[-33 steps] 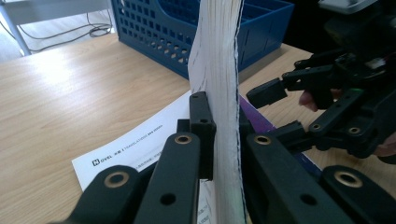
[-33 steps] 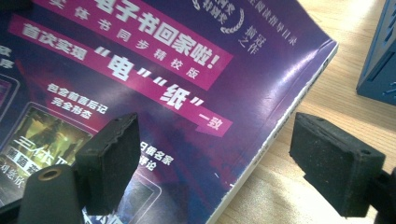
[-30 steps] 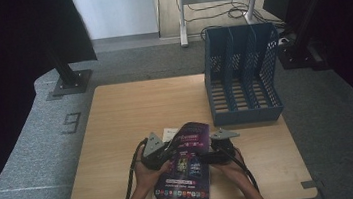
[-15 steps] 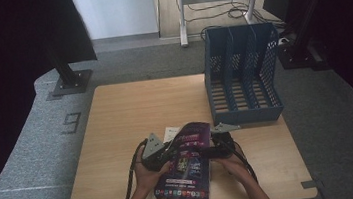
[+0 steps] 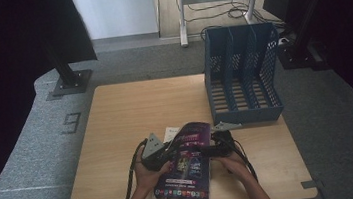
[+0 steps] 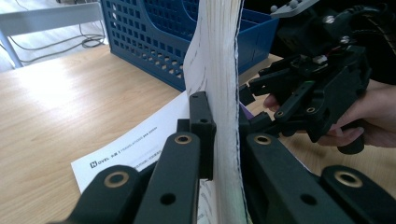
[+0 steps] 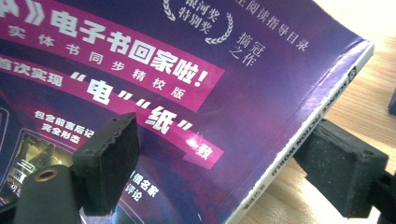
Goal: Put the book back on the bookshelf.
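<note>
My left tool (image 6: 219, 140) is clenched on the page edge of the purple magazine (image 5: 186, 161); in the left gripper view the white stack of pages (image 6: 219, 56) stands upright between its two black jaws, which press on it from both sides. My right tool (image 7: 224, 172) stands released: in the right gripper view one pad hangs over the purple cover (image 7: 154, 93) and the other sits off the spine on the wood side, neither of them pressing. In the high view the magazine lies at about 6 o'clock on the surface (image 5: 130, 110), near the front edge, with its far end raised between my two hands; my left tool (image 5: 156, 152) is at its 9 o'clock side and my right tool (image 5: 220, 147) at its 3 o'clock side. Under the magazine's far left corner, toward 11 o'clock, a white printed sheet (image 5: 171, 133) lies flat on the wood, and it shows again in the left gripper view just beside my jaws (image 6: 140, 144). Farther off, at about 1 o'clock on the surface, the blue slotted file rack (image 5: 242, 77) stands upright, its compartments open toward me, apart from the magazine.
</note>
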The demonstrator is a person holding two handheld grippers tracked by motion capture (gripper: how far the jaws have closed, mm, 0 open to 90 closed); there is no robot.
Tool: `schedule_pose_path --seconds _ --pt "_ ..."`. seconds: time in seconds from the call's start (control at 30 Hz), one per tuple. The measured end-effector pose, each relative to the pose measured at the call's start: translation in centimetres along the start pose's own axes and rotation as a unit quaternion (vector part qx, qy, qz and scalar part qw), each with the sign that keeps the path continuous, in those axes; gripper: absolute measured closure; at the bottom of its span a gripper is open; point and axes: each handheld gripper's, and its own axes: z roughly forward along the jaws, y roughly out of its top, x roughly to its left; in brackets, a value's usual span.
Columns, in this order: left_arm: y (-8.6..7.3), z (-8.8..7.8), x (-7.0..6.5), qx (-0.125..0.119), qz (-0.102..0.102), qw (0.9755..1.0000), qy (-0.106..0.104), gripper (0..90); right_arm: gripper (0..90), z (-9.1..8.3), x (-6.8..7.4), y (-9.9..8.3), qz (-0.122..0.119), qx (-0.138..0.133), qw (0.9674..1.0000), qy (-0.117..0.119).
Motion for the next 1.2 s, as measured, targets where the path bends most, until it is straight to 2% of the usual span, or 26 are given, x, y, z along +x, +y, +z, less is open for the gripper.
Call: schedule_pose_path --seconds 0.03,0.13,0.3,0.63,1.2 --pt "-0.2 0.1 0.3 0.0 -0.009 1.0 -0.003 86.5 16.0 0.0 0.1 0.0 0.002 -0.001 1.0 -0.007" --pt "-0.6 0.5 0.8 0.009 -0.017 0.9998 0.0 86.4 16.9 0.0 0.3 -0.1 0.0 0.0 0.9999 -0.015" --pt "-1.4 1.2 1.4 0.027 -0.028 0.9992 0.008 86.3 19.5 -0.3 0.6 0.0 -0.004 -0.003 0.9999 -0.013" --pt "-2.6 2.1 2.3 0.047 -0.044 0.9978 0.012 86.1 25.2 -0.1 0.9 -0.1 -0.01 0.003 0.9997 -0.023" --pt "-4.3 3.7 3.3 0.085 -0.054 0.9946 0.025 85.8 31.2 1.3 0.0 -0.3 0.001 0.027 0.9993 -0.027"
